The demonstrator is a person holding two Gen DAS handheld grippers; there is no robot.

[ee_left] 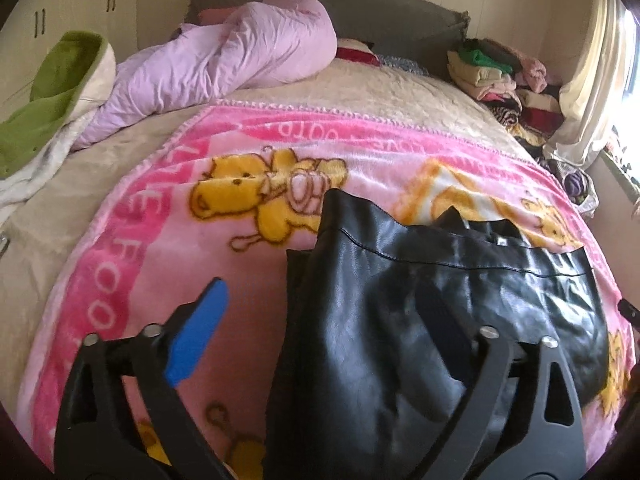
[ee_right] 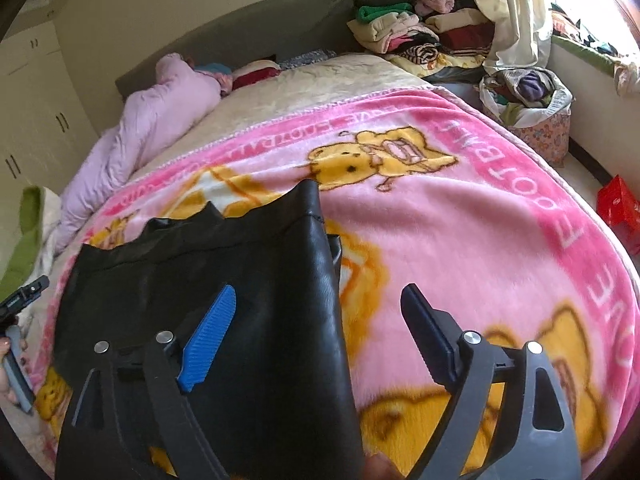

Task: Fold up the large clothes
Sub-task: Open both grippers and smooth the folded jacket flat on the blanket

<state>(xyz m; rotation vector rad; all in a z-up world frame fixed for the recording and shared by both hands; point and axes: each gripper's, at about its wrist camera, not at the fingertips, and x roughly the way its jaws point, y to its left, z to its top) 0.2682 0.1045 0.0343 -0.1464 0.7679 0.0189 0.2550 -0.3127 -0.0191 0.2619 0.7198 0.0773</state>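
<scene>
A black leather garment [ee_left: 440,288] lies folded on a pink blanket printed with yellow bears [ee_left: 168,240]. In the left wrist view my left gripper [ee_left: 320,294] is open above the garment's left edge. Its blue finger [ee_left: 200,332] hangs over the blanket and its dark finger over the leather. In the right wrist view the garment [ee_right: 200,280] sits at lower left. My right gripper [ee_right: 320,292] is open over its right edge, with the blue finger [ee_right: 212,336] above the leather and the dark finger [ee_right: 428,336] above the blanket [ee_right: 460,220]. Neither gripper holds anything.
A lilac duvet [ee_left: 224,64] and green cloth [ee_left: 52,92] lie at the bed's far left. Stacked folded clothes [ee_right: 420,28] sit beside the grey headboard [ee_left: 380,20]. A bag of clothes [ee_right: 528,108] and a red box [ee_right: 620,208] stand on the floor at right, near a curtain [ee_right: 516,12].
</scene>
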